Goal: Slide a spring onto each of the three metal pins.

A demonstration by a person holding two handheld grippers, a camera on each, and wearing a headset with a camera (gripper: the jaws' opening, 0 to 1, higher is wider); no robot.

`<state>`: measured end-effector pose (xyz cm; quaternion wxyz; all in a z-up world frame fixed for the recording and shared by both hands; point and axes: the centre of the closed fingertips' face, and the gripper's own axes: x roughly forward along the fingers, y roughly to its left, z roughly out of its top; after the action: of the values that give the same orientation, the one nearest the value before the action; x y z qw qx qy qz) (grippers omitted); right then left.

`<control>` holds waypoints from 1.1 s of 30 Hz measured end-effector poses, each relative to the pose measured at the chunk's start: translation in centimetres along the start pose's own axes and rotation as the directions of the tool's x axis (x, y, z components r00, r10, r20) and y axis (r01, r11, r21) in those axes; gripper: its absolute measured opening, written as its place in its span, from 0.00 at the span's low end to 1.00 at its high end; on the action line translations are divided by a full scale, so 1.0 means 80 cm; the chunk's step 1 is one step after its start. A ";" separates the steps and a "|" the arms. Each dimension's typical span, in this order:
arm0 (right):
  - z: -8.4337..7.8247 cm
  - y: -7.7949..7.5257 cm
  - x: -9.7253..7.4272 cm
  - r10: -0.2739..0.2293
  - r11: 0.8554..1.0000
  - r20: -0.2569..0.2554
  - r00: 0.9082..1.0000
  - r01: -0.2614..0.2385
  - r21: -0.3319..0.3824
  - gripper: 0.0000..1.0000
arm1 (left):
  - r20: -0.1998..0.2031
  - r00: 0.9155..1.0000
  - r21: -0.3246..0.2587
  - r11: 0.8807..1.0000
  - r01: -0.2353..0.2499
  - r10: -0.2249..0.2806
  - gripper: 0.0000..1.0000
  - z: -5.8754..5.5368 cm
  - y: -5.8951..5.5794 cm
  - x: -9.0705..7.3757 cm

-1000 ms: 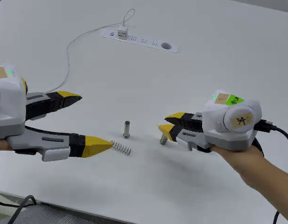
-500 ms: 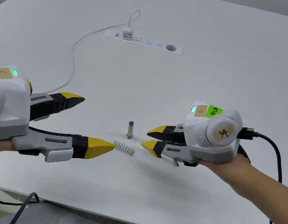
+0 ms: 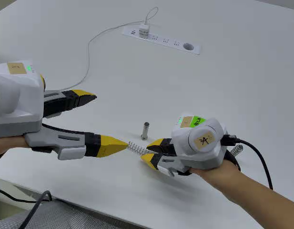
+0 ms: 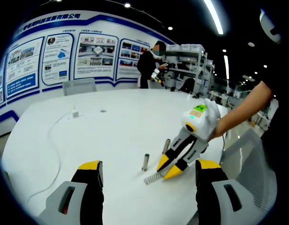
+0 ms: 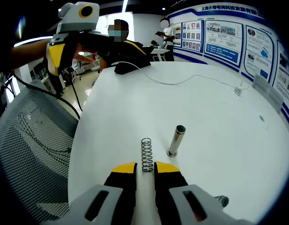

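On the white table (image 3: 208, 86), the left gripper (image 3: 110, 119) hovers with its jaws spread wide and nothing between them. The right gripper (image 3: 150, 150) has its jaws almost together around the near end of a loose spring (image 5: 146, 154); I cannot tell whether they actually press it. A bare pin (image 5: 175, 139) stands upright just beside the spring, which lies flat with its far end near the left gripper's lower tip. The likely trouble is the grip. Caught by only its last coils, the spring may bend, droop or flick away when lifted. A drooping spring would probably miss the pin's top or knock the pin over.
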<state>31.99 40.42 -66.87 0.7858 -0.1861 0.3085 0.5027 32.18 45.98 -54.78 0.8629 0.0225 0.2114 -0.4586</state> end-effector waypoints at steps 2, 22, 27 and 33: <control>-0.001 -0.002 0.003 -0.002 1.000 -0.005 1.000 0.002 -0.001 0.15 | -0.005 1.000 -0.003 1.000 -0.001 0.001 0.83 -0.002 0.001 0.000; -0.001 -0.003 -0.006 -0.010 1.000 -0.006 1.000 0.010 0.001 0.11 | -0.006 0.999 -0.007 0.999 0.048 -0.048 0.82 0.003 -0.012 0.018; 0.020 0.003 -0.031 -0.011 1.000 0.061 0.998 0.011 0.007 0.11 | -0.021 0.996 0.008 0.996 0.083 -0.083 0.81 -0.001 -0.026 0.023; 0.034 0.002 -0.065 -0.028 0.997 0.082 0.996 0.034 -0.071 0.11 | -0.056 0.990 0.035 0.990 0.133 -0.131 0.78 -0.009 -0.045 0.029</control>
<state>31.04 38.63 -61.40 0.7980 -0.1988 0.2549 0.5086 30.21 42.27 -55.75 0.8241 0.0375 0.2263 -0.5180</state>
